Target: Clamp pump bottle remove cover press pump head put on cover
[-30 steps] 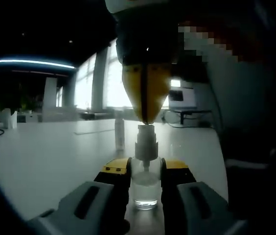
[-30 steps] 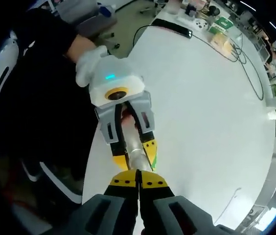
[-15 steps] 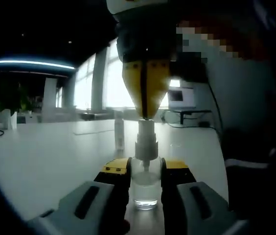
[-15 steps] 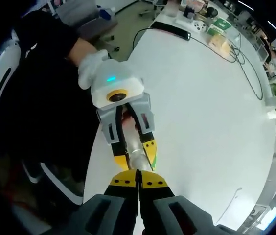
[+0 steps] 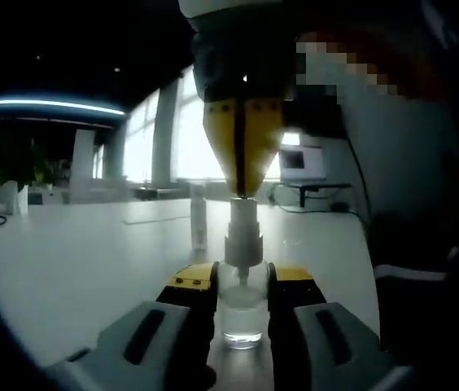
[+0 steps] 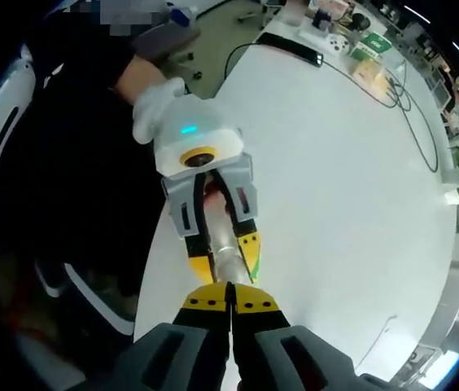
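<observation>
Pump bottle [image 5: 242, 305] upright on tabletop [image 5: 75, 252], clamped between left gripper [image 5: 242, 281] fingers; right gripper [image 5: 242, 191] fingers closed together, tips on pump head [image 5: 243, 213]; head slightly higher than second ago, press apparently releasing; cover [image 5: 199, 216] stands behind, unfitted.

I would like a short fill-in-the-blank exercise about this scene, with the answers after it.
1. The left gripper clamps a clear ____ that stands on the white table.
2. The right gripper comes down on the pump head from ____.
3. The right gripper's yellow fingers are ____.
4. The liquid in the bottle fills only its ____ part.

Answers: bottle; above; shut; lower
</observation>
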